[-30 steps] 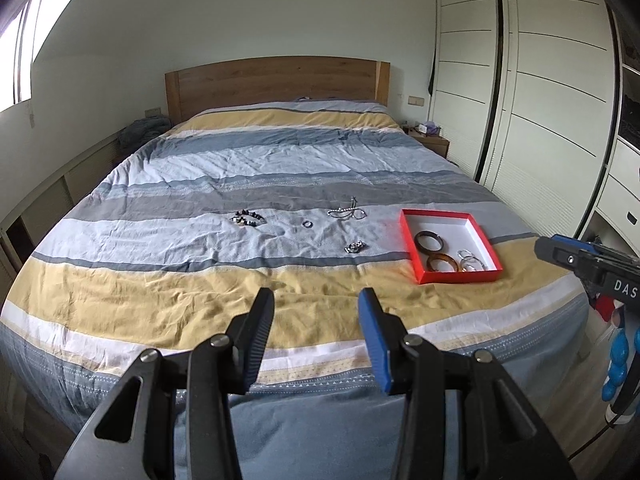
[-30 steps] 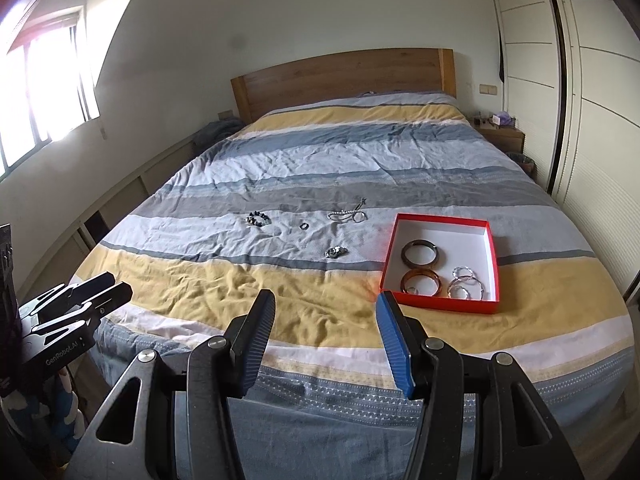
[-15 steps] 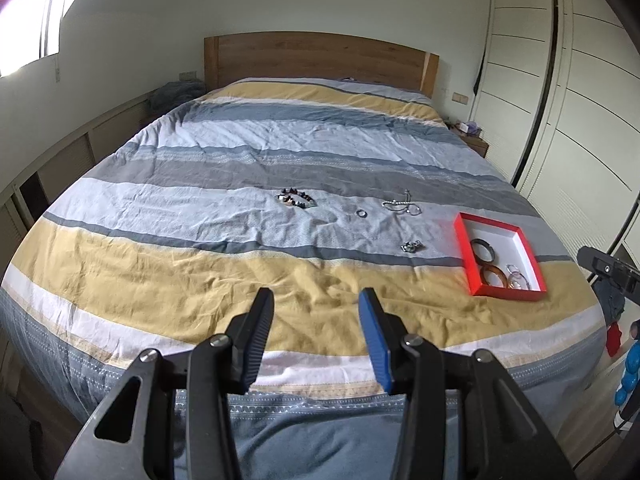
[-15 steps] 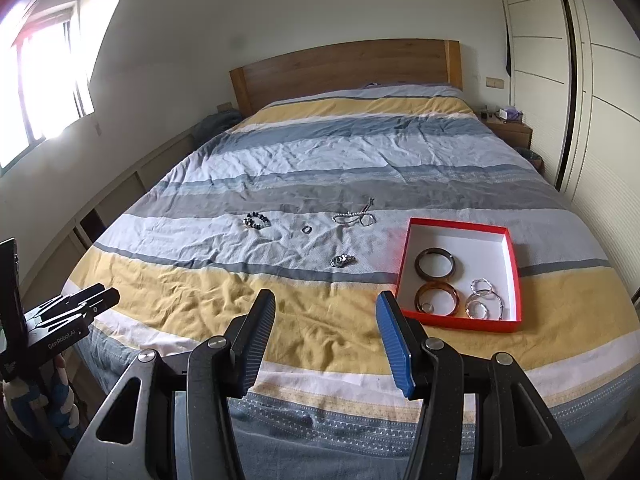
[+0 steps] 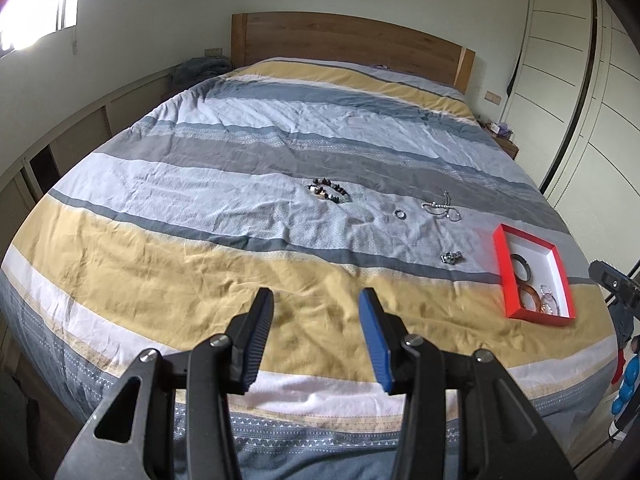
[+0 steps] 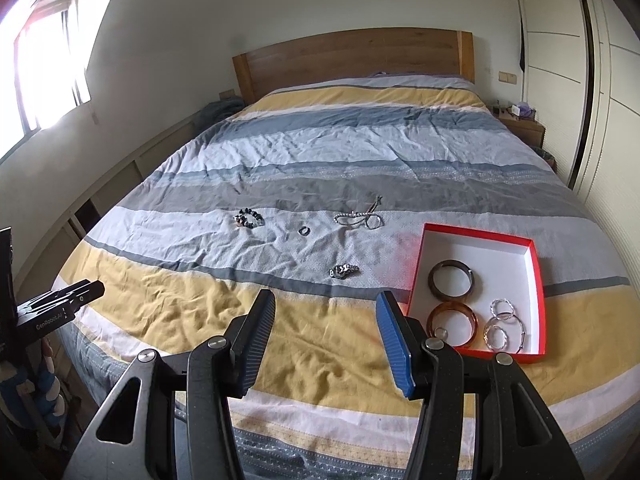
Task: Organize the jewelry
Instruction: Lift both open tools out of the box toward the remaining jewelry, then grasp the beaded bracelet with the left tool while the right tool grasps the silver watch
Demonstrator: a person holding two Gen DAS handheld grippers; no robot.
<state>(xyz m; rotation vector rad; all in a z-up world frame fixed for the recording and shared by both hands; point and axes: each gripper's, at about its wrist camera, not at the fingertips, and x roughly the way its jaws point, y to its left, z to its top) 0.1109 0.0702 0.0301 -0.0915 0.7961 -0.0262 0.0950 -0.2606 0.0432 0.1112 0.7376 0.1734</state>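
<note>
A red tray [image 6: 535,276] with a white inside lies on the bed and holds a dark bangle [image 6: 451,277], an amber bangle [image 6: 452,320] and silver rings [image 6: 503,326]; it also shows in the left wrist view [image 5: 505,276]. Loose on the striped cover lie a beaded bracelet [image 6: 249,218], a small ring [image 6: 304,231], a silver chain [image 6: 359,218] and a silver clump [image 6: 343,270]. My right gripper [image 6: 326,320] is open and empty above the yellow stripe, left of the tray. My left gripper [image 5: 316,320] is open and empty near the bed's foot.
The bed [image 6: 360,152] has a wooden headboard [image 6: 352,60]. White wardrobe doors [image 6: 580,60] line the right wall and a nightstand [image 6: 522,128] stands beside them. A window [image 6: 44,72] and low cabinets are on the left.
Both grippers have moved closer to the bed. The left view has swung left, so the tray sits further right. The right gripper has neared the tray. Both stay open.
</note>
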